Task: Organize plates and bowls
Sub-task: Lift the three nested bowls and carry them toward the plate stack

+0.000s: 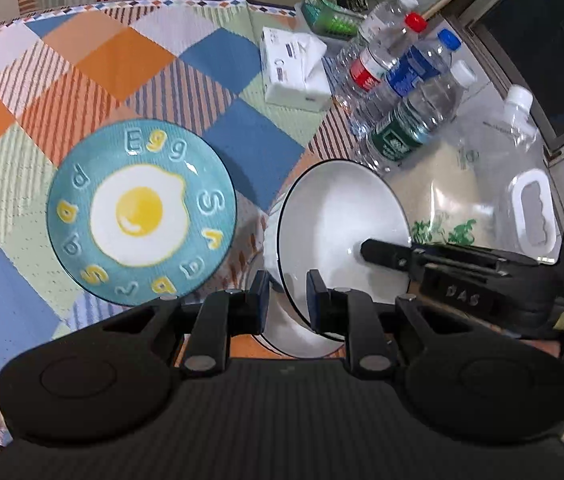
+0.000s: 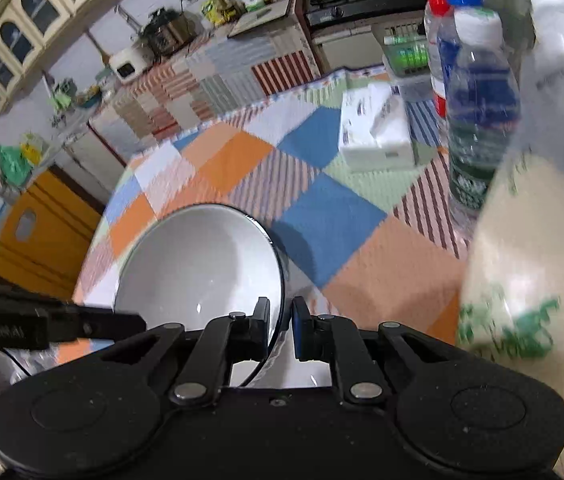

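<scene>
- Left wrist view has the white bowl [image 1: 342, 216] tipped up on edge, clear of the table [image 1: 129, 60] by the look of it; both grippers have hold of it, one on each side of the rim.
- The left gripper [image 1: 288, 294] has its jaws pinched on the near rim; the wall of the bowl runs down between the blue pads.
- In the right wrist view the right gripper [image 2: 280, 326] is clamped the same way on the opposite rim, black edge line passing between its jaws.
- Both tools point steeply down at the cloth; the right gripper's finger lies across the bowl's inside in the left view, so the two face each other over the bowl.
- The egg plate [image 1: 141, 212] lies flat near the middle of the table, just left of the bowl, nothing stacked on it.
- Water bottles [image 1: 398, 80], a tissue box [image 1: 294, 66] and a big jug [image 1: 522, 184] crowd the table's far right edge.
- My read: early to midway; bowl lifted but not yet placed, plate not yet paired; no other crockery in shot; a stack with the plate looks the likely end.
</scene>
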`<state>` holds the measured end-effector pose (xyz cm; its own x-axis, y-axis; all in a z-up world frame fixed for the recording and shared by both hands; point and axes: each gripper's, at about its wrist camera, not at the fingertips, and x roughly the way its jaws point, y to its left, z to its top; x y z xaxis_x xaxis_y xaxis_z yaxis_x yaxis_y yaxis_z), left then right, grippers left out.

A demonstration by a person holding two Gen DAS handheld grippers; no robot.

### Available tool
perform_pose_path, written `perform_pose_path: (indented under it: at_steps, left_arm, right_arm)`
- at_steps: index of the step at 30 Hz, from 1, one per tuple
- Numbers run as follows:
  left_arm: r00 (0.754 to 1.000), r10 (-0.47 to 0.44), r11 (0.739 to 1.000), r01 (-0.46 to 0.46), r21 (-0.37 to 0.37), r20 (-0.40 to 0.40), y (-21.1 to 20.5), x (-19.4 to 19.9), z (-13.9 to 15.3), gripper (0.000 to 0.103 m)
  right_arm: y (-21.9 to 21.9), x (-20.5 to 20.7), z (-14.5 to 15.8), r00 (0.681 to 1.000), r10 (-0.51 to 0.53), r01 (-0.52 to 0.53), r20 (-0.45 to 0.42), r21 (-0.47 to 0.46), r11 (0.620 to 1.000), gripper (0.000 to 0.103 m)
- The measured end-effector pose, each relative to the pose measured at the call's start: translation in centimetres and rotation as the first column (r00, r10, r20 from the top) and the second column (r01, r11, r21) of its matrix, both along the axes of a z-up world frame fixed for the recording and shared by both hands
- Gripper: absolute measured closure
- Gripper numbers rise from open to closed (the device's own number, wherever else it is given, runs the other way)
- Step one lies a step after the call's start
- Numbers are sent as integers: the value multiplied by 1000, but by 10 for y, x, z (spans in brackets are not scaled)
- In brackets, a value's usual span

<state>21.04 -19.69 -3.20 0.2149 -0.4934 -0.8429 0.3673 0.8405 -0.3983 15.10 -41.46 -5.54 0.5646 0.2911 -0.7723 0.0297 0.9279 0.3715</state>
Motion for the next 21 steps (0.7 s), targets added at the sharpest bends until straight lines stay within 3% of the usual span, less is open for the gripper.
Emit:
perform_pose_path:
  at_steps: [6, 14, 21]
  left_arm:
    - [999, -18, 1000, 18, 2, -43, -6, -8, -15, 85]
    - [997, -26, 994, 33, 101, -78, -17, -16, -38, 85]
    - [994, -36, 991, 49, 124, -105, -22, -16, -51, 85]
  right_arm:
    - [-4, -13, -25, 999, 8, -9, -51, -31, 999, 88]
    - [8, -21, -32, 998, 40, -44, -39, -109, 993, 88]
    - [19, -20, -38, 997, 74, -80, -37, -194, 978, 88]
